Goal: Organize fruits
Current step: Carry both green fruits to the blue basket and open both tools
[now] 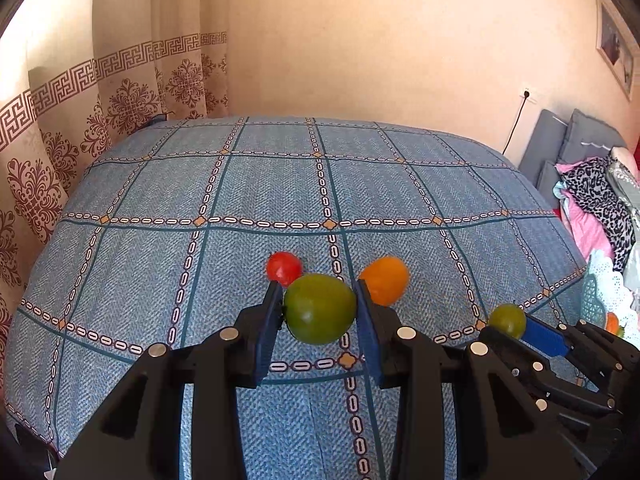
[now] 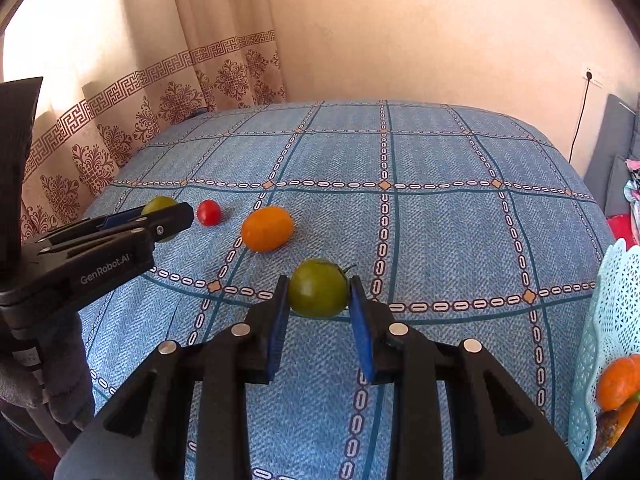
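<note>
A green tomato (image 1: 320,308) is clamped in the left tongs (image 1: 318,312), centre of the left wrist view. A smaller green tomato (image 2: 319,288) is clamped in the right tongs (image 2: 320,300), centre of the right wrist view. A red tomato (image 2: 209,212) & an orange fruit (image 2: 267,228) lie apart on the blue checked bed (image 2: 440,220), mid-left. Only the right view shows the basket (image 2: 612,280) interior w/ an orange fruit piece (image 2: 618,384), lower right.

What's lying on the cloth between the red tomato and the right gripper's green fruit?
The orange fruit, in the right wrist view: it sits on the blue cloth between the red tomato and the gripped green fruit.
</note>
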The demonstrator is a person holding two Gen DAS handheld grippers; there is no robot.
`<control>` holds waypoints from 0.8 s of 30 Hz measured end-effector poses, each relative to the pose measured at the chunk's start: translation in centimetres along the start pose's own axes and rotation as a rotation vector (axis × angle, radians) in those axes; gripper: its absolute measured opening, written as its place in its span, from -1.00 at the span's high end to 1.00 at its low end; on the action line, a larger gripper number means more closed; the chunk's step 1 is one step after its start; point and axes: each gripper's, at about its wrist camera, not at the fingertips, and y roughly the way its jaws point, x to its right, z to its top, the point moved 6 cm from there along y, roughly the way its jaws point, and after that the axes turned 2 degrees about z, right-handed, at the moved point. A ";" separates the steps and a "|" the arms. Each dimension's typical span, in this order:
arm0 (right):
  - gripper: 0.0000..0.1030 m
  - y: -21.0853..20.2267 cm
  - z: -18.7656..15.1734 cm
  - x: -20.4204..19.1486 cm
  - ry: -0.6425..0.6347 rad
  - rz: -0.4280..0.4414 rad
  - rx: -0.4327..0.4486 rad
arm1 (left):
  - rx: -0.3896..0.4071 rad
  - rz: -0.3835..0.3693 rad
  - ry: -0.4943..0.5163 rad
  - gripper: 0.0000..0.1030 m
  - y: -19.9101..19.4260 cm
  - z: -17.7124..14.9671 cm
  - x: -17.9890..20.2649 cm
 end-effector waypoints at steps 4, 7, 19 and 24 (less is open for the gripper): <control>0.41 -1.6 -0.2 0.6 0.021 -0.011 0.022 | 0.006 -0.018 0.033 0.29 -0.4 -0.3 1.5; 0.41 -2.6 -0.2 1.2 0.038 -0.025 0.039 | 0.009 -0.029 0.053 0.29 -0.6 -0.4 2.4; 0.41 -7.6 -1.1 5.6 0.122 -0.123 0.126 | 0.018 -0.090 0.133 0.29 -1.4 -1.2 5.9; 0.41 -9.5 -1.8 8.0 0.166 -0.165 0.153 | 0.016 -0.124 0.159 0.29 -1.9 -1.7 7.5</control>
